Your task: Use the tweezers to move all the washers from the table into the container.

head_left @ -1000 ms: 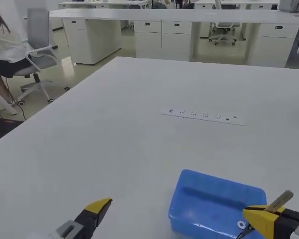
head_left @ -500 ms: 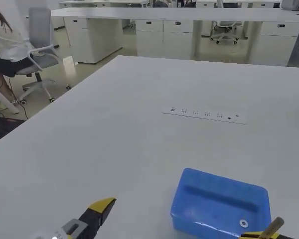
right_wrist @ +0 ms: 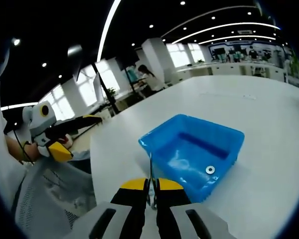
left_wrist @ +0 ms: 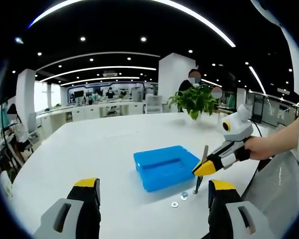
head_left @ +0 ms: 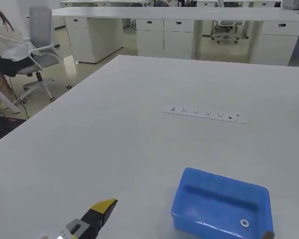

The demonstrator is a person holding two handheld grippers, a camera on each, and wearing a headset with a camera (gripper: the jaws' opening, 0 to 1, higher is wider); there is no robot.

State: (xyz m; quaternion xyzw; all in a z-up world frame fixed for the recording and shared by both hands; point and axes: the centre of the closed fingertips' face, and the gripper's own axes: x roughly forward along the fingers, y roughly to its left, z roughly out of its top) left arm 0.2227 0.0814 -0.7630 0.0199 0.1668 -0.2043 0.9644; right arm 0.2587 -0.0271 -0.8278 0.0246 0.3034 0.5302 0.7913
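A blue container (head_left: 222,206) stands on the white table (head_left: 139,129) at the near right, with one small metal washer (head_left: 244,223) lying inside it. The same washer (right_wrist: 210,170) lies on the floor of the container (right_wrist: 192,149) in the right gripper view. Two washers (left_wrist: 175,204) lie on the table just in front of the container (left_wrist: 165,167). My right gripper (right_wrist: 150,185) is shut on thin tweezers (right_wrist: 150,172), whose tips (left_wrist: 197,188) point down near those washers. My left gripper (left_wrist: 154,196) stands open, holding nothing; its yellow tip (head_left: 103,207) is left of the container.
A white power strip (head_left: 204,114) lies flat across the table's far middle. The table's left edge runs diagonally, with an office chair (head_left: 40,45) and a seated person (head_left: 5,50) beyond it. White cabinets and desks stand at the back.
My right gripper with the tweezers has drawn back from over the container and dropped below the head view's lower edge. A washer now lies in the container. The left gripper barely moved.
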